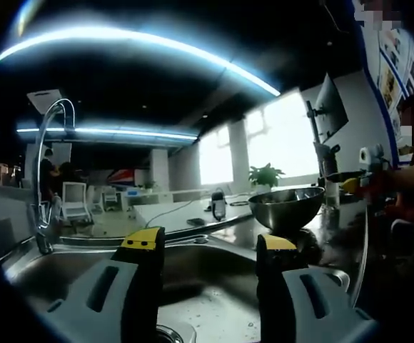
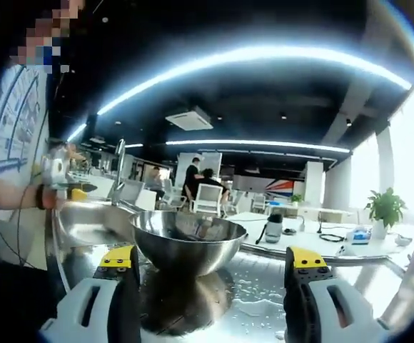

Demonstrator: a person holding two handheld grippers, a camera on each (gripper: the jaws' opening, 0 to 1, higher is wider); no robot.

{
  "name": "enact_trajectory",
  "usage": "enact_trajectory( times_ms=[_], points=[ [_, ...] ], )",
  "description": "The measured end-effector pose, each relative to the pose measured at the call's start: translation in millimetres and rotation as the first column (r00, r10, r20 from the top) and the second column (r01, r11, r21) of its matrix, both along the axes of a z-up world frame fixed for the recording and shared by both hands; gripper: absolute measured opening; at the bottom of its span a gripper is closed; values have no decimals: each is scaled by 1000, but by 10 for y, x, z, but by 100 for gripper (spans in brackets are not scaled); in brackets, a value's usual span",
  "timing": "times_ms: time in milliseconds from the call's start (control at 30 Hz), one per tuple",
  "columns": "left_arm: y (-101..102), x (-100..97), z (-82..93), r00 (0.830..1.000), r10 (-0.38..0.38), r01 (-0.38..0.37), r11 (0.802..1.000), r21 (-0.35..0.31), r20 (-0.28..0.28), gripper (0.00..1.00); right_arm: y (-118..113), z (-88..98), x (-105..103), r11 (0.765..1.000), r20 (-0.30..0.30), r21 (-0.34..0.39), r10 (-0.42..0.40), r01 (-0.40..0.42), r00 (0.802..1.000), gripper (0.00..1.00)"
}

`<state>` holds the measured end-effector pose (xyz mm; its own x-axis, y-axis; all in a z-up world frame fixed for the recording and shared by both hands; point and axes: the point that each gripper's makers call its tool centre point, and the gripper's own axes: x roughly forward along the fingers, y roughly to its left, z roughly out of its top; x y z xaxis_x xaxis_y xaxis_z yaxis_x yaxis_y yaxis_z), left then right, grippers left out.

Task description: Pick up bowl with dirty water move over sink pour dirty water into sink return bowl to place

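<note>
**Steel bowl on the wet counter beside the sink, both grippers apart and empty**

The bowl (image 2: 184, 241) is polished stainless steel, round-bottomed and mirror-bright, its rim reflecting the ceiling lights. Whether it holds water cannot be told from this low angle. It stands upright on the steel counter (image 2: 264, 286), which is spotted with water drops beside it.

In the right gripper view the right gripper (image 2: 211, 266) has its yellow-tipped jaws spread wide, and the bowl sits just beyond and between them, nearer the left-hand jaw, not touched by either. The other gripper shows beyond the bowl's left side, with a hand on it.

In the left gripper view the left gripper (image 1: 209, 243) hangs over the sink (image 1: 193, 300), jaws apart with nothing between them. The bowl (image 1: 287, 208) stands on the counter past the sink's far edge, beyond the right-hand jaw. The faucet (image 1: 46, 179) rises at the sink's left side.

No writing on the bowl or sink is readable.
</note>
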<state>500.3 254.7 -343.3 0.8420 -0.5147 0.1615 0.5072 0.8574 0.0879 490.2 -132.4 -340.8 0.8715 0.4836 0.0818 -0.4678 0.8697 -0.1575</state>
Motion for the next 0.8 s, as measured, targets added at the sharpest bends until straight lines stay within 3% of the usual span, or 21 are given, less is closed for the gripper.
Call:
enact_trajectory(
  times_ms=[167,200,400,533,667,800],
  points=[
    [16,-4,7,1000,8,-8,1000,-6,2,49,-7,53,36,999,21,49,4,-5,1000,75],
    [21,1,7,1000,9,-9,1000,-8,1,49,10,83,33,994,19,104,15,-17,1000,75],
    [27,3,8,1000,11,-11,1000,-14,-1,49,28,22,2,998,26,66,22,-23,999,75],
    [23,-10,13,1000,16,-16,1000,-4,7,49,-64,101,14,991,44,133,-7,1,999,74],
    [42,-1,34,1000,14,-14,1000,-24,9,49,-89,72,10,995,58,97,-30,24,998,73],
    [28,-15,36,1000,8,-8,1000,-25,12,49,-135,87,12,992,52,128,-25,18,998,73]
  ],
)
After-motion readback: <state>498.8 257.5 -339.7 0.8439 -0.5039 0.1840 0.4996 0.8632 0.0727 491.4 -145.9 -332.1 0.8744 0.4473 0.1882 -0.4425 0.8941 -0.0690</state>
